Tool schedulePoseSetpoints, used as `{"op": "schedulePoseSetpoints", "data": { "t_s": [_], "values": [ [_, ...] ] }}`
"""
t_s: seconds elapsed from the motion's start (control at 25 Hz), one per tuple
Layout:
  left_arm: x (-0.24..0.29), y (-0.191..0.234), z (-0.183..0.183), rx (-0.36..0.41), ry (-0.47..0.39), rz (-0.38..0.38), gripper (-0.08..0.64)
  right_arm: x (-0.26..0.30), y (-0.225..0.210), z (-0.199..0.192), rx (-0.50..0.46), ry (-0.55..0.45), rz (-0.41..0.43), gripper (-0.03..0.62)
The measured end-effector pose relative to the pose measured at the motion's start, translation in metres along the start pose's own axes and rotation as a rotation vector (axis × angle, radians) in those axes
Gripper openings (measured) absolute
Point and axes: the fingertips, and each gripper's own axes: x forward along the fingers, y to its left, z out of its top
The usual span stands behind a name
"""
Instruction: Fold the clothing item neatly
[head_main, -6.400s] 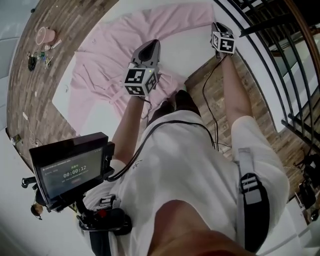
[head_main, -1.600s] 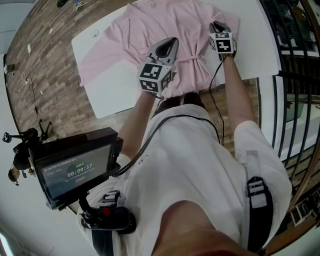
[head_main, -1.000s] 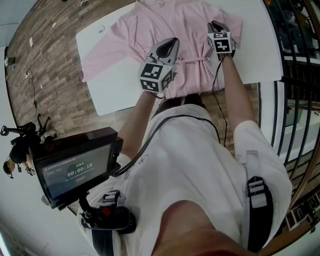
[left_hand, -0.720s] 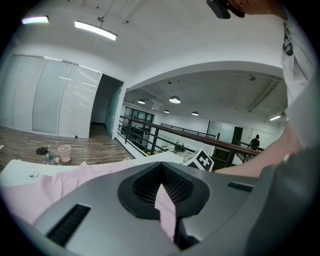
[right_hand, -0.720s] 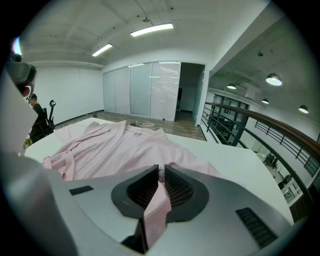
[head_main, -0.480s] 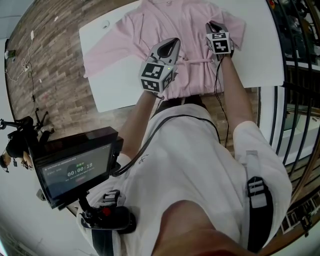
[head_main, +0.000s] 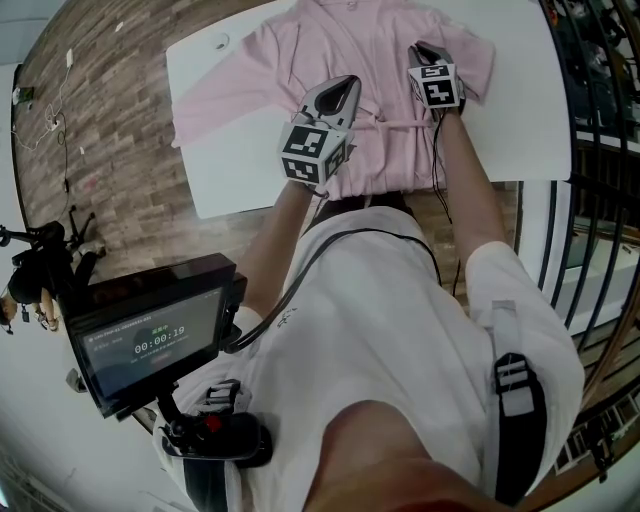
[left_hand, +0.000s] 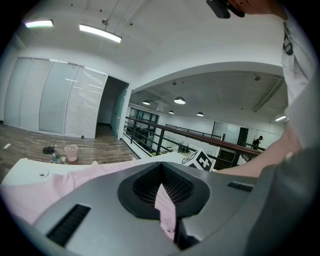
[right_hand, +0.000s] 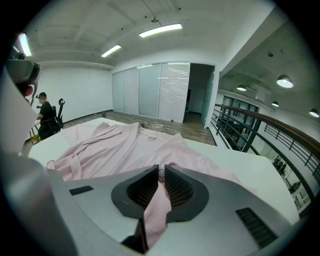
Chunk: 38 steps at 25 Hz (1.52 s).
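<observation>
- Robe (head_main: 340, 45), pink, lies spread across the white worktop (head_main: 240, 175). Its collar is toward the far edge and its hem at the near edge, where the person stands.
- From here it looks like thin, soft cloth: light and limp, with no stiffness. I'd expect it to sag and crease wherever it is lifted, and to slide easily on that smooth top.
- It is best taken, I'd judge, by its edges and corners, meaning the hem, shoulders and cuffs. The two claws should be well apart so the span between them stays taut. A pinch in the middle would only bunch it.
- The left claw (head_main: 343, 90) is clenched on a fold of the pink cloth over the robe's middle. In the left gripper view the cloth stands up between the closed jaws.
- The right claw (head_main: 420, 50) is grasping a narrow strip of the same pink cloth, further up near the right shoulder. Its jaws press on the strip with only the cloth between them. I cannot tell whether that strip is the tie or a front edge.
- There is one robe and one worktop, with two claws on the job.
- The robe has two sleeves. One sleeve (head_main: 215, 100) stretches out long to the person's left, and the other sleeve (head_main: 478, 55) is just beside the right claw.
- One tie (head_main: 395, 120) runs across the waist.
- Off the worktop, one pink cup (left_hand: 71, 152) stands on the wooden floor, well apart from the work.
</observation>
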Motion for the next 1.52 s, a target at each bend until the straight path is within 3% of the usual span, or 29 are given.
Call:
{"op": "schedulePoseSetpoints", "data": {
  "t_s": [0.64, 1.52],
  "values": [
    [-0.018, 0.021, -0.003, -0.023, 0.000, 0.051, 0.002, 0.019, 0.045, 0.020, -0.059, -0.014, 0.081, 0.043],
    [-0.040, 0.047, -0.012, -0.056, -0.010, 0.143, 0.002, 0.040, 0.135, 0.048, -0.177, -0.050, 0.258, 0.043]
  ]
}}
